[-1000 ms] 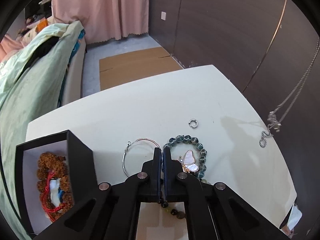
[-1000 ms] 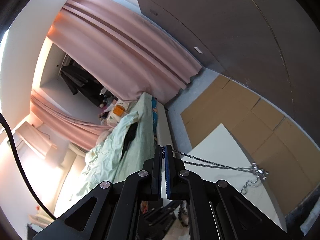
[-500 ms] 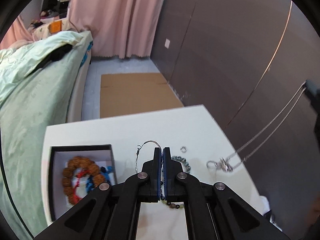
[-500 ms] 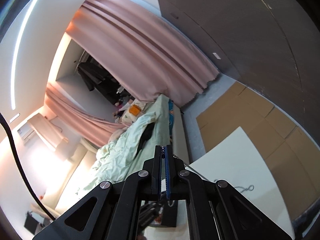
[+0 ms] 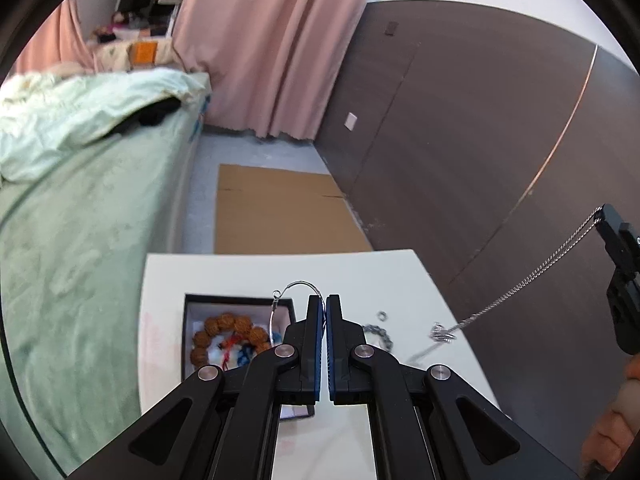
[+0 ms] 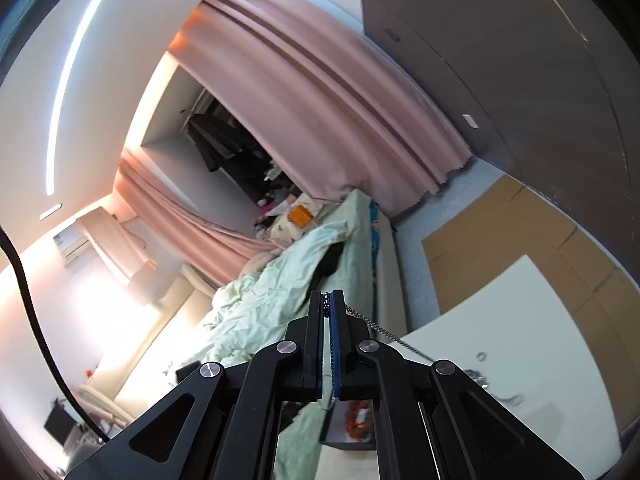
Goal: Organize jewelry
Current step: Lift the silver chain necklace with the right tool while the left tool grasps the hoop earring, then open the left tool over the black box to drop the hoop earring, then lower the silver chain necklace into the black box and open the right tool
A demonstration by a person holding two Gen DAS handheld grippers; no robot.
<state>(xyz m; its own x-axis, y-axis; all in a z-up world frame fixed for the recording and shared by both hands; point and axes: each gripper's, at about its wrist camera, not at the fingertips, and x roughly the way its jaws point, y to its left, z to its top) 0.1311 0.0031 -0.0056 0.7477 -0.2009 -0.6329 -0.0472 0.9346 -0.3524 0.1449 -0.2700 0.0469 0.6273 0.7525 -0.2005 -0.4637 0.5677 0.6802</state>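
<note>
1. The right gripper (image 6: 329, 300) is pinched on a silver chain necklace (image 5: 532, 276), which slants down from its tips.
2. The left gripper (image 5: 323, 304) is pressed together on a wire bangle (image 5: 294, 286).
3. The black jewelry box (image 5: 186, 340) lies below and left of the left gripper's tips, nearer them than the right's.

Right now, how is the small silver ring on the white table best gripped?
Probably from above, pinching its outer rim across: the small silver ring lies flat on the white table, too low for a sideways grip, and stands apart from the bead bracelet.
</note>
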